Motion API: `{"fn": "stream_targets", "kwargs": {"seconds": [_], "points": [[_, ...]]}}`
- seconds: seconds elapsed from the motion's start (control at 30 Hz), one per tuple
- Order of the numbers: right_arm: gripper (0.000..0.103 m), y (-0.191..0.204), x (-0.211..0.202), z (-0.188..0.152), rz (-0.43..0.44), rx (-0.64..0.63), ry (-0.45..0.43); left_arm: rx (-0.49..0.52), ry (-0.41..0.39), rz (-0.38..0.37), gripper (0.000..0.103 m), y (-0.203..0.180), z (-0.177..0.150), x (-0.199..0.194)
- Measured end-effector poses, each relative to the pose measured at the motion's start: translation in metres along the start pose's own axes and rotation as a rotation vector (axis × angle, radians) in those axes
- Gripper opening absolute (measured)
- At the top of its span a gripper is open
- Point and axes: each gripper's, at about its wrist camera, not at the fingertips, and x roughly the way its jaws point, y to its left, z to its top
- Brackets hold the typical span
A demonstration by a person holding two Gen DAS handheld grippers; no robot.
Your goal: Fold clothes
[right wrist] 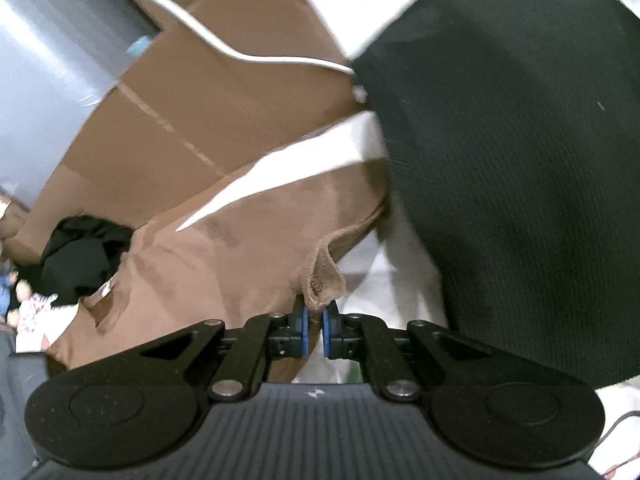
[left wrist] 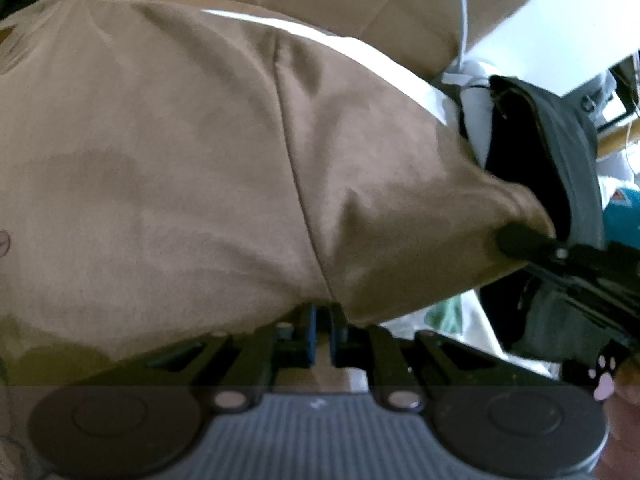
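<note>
A tan brown garment point(left wrist: 168, 168) fills most of the left wrist view, spread over a white surface. My left gripper point(left wrist: 323, 320) is shut on its near edge by a seam; the cloth drapes over the blue pads. The right gripper point(left wrist: 516, 240) shows there as a black finger pinching the garment's right corner. In the right wrist view my right gripper point(right wrist: 314, 316) is shut on a bunched fold of the same brown garment point(right wrist: 224, 264), which hangs to the left.
Brown cardboard boxes point(right wrist: 216, 92) stand behind the garment. A large black garment point(right wrist: 512, 168) fills the right. A dark bundle point(right wrist: 80, 256) lies at the left. A white cable point(right wrist: 224, 46) runs across the cardboard. A grey bag point(left wrist: 560, 152) sits at the right.
</note>
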Motion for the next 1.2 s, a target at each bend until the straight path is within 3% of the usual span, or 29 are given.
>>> {"fn": "stream_targets", "kwargs": {"seconds": [0.33,0.43,0.5,0.7,1.03,1.2], "points": [[0.007,0.058,-0.006,-0.013,0.09,-0.229,-0.017,-0.026,0.009,-0.01,0.002,0.003,-0.004,-0.005],[0.007,0.067,-0.005,-0.014,0.099,-0.274,-0.019,-0.032,0.021,-0.041,0.006,0.007,-0.005,-0.013],[0.007,0.074,-0.004,-0.015,0.105,-0.304,-0.02,-0.032,0.023,-0.057,0.016,0.01,-0.005,-0.019],[0.008,0.09,-0.001,-0.026,0.086,-0.398,-0.007,-0.037,0.0,-0.029,0.017,0.025,-0.008,-0.053],[0.008,0.114,0.018,-0.049,0.086,-0.519,0.074,0.022,-0.083,0.034,0.021,0.042,0.002,-0.122],[0.008,0.123,0.026,-0.065,0.051,-0.624,0.105,0.017,-0.138,-0.001,0.023,0.054,-0.001,-0.137]]}}
